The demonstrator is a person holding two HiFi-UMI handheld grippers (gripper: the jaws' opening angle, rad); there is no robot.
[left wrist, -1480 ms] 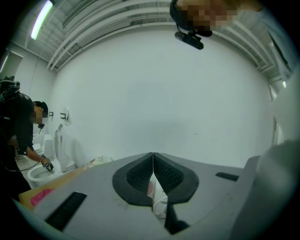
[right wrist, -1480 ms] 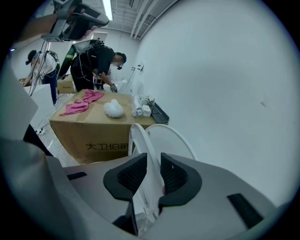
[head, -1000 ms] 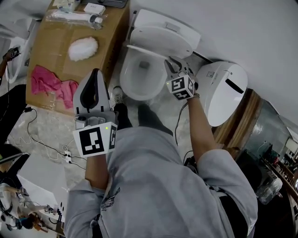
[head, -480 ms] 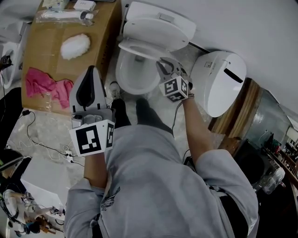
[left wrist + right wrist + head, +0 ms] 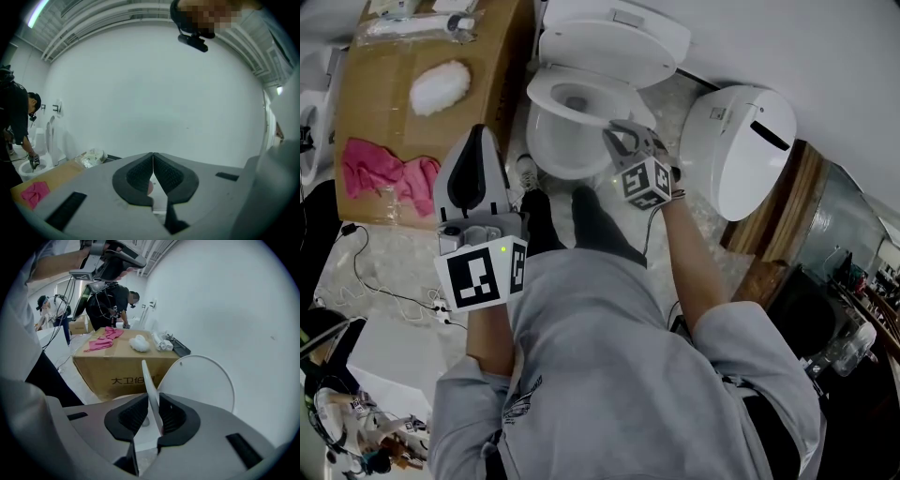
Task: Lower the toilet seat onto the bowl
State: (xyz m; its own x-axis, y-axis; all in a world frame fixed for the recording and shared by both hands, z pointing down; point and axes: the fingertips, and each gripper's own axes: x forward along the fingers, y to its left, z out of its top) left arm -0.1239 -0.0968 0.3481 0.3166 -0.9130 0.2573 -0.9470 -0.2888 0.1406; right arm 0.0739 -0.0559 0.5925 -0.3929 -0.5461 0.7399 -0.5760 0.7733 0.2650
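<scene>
The white toilet stands at the top of the head view with its lid [image 5: 614, 42] up against the wall. Its seat ring [image 5: 572, 94] hangs partly tilted over the bowl [image 5: 562, 150]. My right gripper [image 5: 617, 133] is shut on the seat's right rim. In the right gripper view the thin seat edge [image 5: 150, 380] stands between the dark pads [image 5: 136, 413], with the lid [image 5: 199, 378] behind. My left gripper [image 5: 473, 173] is held away at the left, shut and empty, its pads [image 5: 140, 173] touching and facing a bare wall.
A cardboard box [image 5: 403, 122] left of the toilet carries a pink cloth [image 5: 389, 173] and a white fluffy pad [image 5: 441, 86]. A second white toilet unit [image 5: 736, 150] lies at the right. Cables [image 5: 384, 281] trail on the floor. Other people work beyond the box [image 5: 110, 301].
My right gripper has moved down and toward me with the seat rim in it, and the seat has swung away from the lid toward the bowl. The left gripper has stayed put.
</scene>
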